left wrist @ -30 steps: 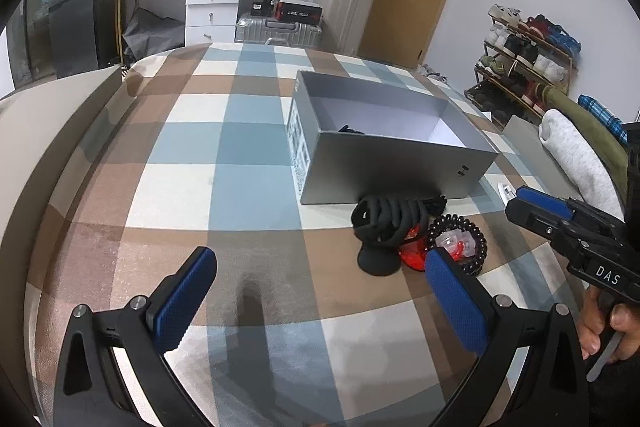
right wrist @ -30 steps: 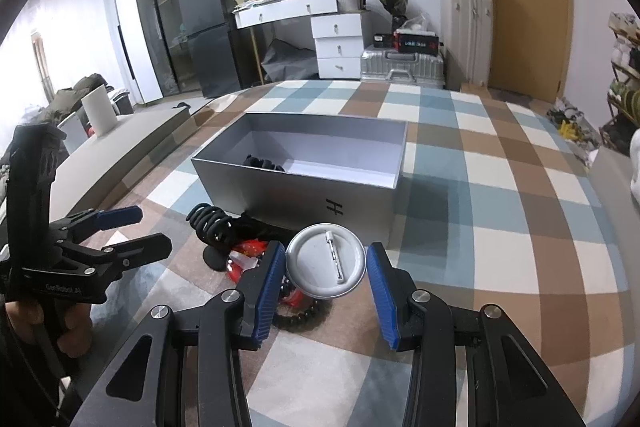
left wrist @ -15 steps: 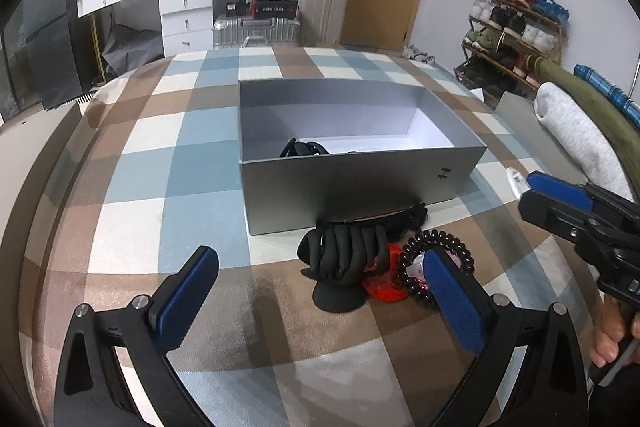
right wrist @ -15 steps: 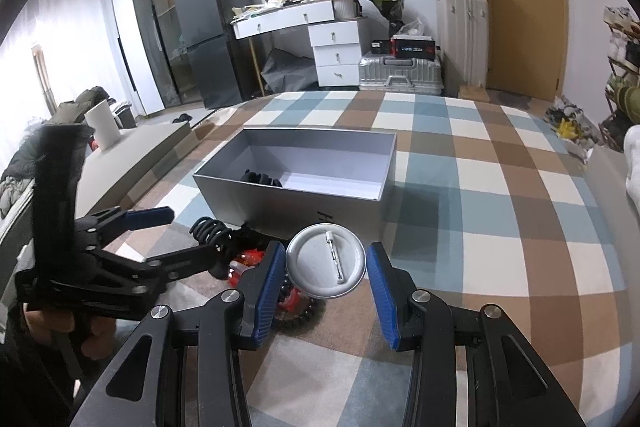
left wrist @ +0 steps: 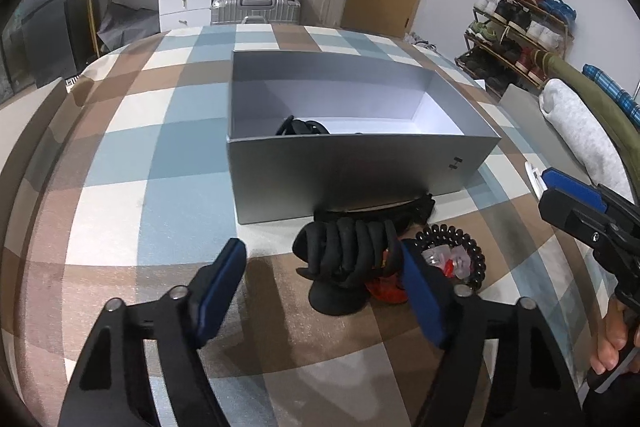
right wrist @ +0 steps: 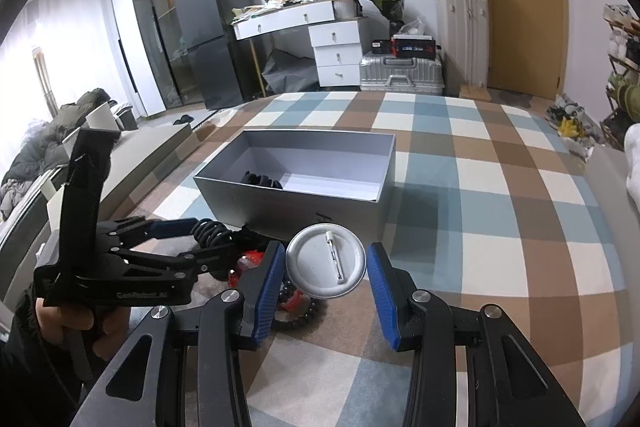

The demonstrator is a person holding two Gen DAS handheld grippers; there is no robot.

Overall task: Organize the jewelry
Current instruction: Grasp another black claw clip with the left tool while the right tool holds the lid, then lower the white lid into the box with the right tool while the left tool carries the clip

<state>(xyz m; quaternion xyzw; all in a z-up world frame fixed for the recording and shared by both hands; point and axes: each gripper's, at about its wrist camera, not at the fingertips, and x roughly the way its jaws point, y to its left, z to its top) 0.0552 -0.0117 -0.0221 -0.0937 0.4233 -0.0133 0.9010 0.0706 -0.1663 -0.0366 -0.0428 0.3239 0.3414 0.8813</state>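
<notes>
A black hair claw (left wrist: 348, 251) lies on the checked cloth in front of an open grey box (left wrist: 360, 167). My left gripper (left wrist: 320, 247) straddles the claw and its jaws are closing; the right pad (left wrist: 420, 291) is at the claw's end, while the left pad (left wrist: 224, 283) is still clear of it. Beside the claw lie a dark bead bracelet (left wrist: 472, 251) and a red piece (left wrist: 384, 293). Another black item (left wrist: 302, 127) rests inside the box. My right gripper (right wrist: 326, 255) is shut on a round silver pin badge (right wrist: 326, 261), held above the bracelet (right wrist: 300, 319) just before the box (right wrist: 296, 203).
The checked cloth (right wrist: 500, 227) stretches wide to the right of the box. A grey rolled textile (left wrist: 576, 131) and a shoe rack (left wrist: 516, 23) are at the right edge. White drawers (right wrist: 336, 55), suitcases (right wrist: 400, 75) and a fridge (right wrist: 208, 27) stand beyond the far edge.
My left gripper has come in over the black hair claw and its jaws have narrowed around it. The right gripper has stayed put with the badge.
</notes>
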